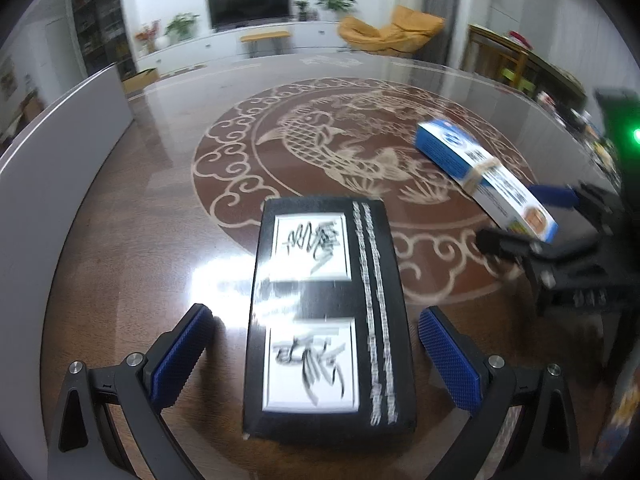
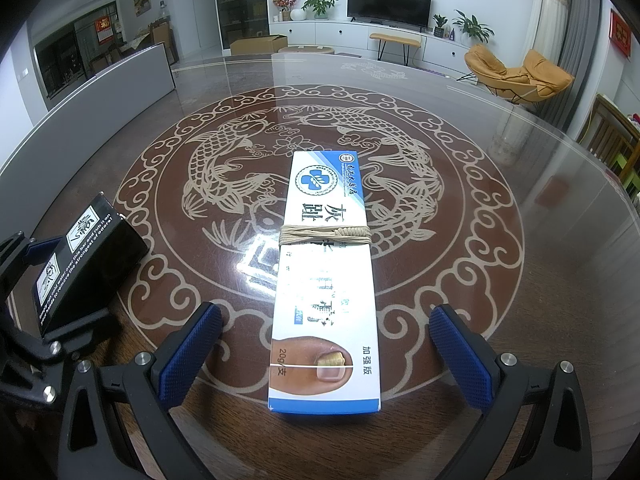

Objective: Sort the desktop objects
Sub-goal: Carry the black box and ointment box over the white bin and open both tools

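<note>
We saw white glare on the glass tabletop (image 1: 224,280) at nine o'clock, motion blur leftward, fisheye-darkened corners.

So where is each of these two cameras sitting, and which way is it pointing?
Left wrist view: mounted on the left tongs, looking forward along their open blue pads at the black box on the table; the right tongs show at right.
Right wrist view: mounted on the right tongs, facing the blue-and-white box lying between their open pads; the left tongs show at left.
Shared: both boxes, the fish-patterned table, the television.
</note>
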A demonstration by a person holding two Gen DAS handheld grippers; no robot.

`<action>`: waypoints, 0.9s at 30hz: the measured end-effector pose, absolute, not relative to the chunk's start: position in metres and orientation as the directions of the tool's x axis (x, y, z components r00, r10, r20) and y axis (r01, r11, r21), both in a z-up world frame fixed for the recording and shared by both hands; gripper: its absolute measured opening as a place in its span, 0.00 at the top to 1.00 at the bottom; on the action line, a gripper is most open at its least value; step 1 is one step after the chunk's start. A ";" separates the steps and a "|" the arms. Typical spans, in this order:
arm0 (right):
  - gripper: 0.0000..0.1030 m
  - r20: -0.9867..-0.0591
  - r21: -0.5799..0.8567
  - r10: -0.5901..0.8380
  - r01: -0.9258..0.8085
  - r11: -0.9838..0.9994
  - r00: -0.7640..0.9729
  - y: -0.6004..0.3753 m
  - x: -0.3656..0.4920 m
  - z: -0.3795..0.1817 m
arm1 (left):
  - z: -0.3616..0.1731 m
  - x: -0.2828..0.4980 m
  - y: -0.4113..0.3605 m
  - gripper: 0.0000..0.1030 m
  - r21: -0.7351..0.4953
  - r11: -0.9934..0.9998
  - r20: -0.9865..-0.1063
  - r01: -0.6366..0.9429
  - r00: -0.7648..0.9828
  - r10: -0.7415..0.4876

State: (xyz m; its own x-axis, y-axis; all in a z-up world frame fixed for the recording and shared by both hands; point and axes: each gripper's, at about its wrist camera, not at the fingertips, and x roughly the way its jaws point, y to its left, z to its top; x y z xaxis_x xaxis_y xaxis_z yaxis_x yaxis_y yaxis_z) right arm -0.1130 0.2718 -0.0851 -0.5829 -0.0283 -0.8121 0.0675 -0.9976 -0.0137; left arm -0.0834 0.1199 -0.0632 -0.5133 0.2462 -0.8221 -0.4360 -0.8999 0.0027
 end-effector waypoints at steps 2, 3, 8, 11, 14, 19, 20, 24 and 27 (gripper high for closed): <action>0.00 -0.812 -0.014 -0.028 0.067 -0.998 -0.583 0.272 -0.113 -0.085 | -0.062 -0.080 0.116 0.00 0.005 -0.880 -0.831 -0.476 -0.491 0.261; 0.00 -0.812 -0.014 -0.028 0.067 -0.998 -0.583 0.271 -0.113 -0.085 | -0.061 -0.081 0.114 0.00 0.006 -0.876 -0.838 -0.483 -0.480 0.259; 0.00 -0.812 -0.014 -0.028 0.067 -0.998 -0.583 0.271 -0.113 -0.085 | -0.059 -0.092 0.120 0.00 0.011 -0.890 -0.874 -0.456 -0.436 0.213; 0.00 -0.820 -0.015 -0.011 0.041 -0.999 -0.573 0.269 -0.126 -0.084 | -0.057 -0.100 0.136 0.00 0.011 -0.894 -0.887 -0.449 -0.417 0.199; 0.01 -0.881 0.005 -0.032 0.058 -0.998 -0.471 0.268 -0.150 -0.078 | -0.053 -0.102 0.148 0.18 0.013 -0.891 -0.880 -0.453 -0.429 0.205; 0.58 -0.910 -0.040 -0.024 0.145 -0.989 -0.414 0.262 -0.172 -0.061 | -0.047 -0.099 0.146 0.44 0.001 -0.896 -0.865 -0.443 -0.451 0.222; 0.58 -0.911 -0.042 -0.025 0.153 -0.987 -0.411 0.262 -0.171 -0.056 | -0.045 -0.096 0.142 0.44 -0.015 -0.900 -0.863 -0.435 -0.450 0.232; 0.58 -0.903 0.006 -0.072 0.155 -0.988 -0.424 0.266 -0.153 -0.039 | -0.032 -0.080 0.116 0.44 -0.130 -0.918 -0.831 -0.375 -0.464 0.307; 0.58 -0.898 0.028 -0.083 0.133 -0.991 -0.432 0.267 -0.140 -0.035 | -0.013 -0.067 0.097 0.44 -0.184 -0.918 -0.792 -0.352 -0.500 0.350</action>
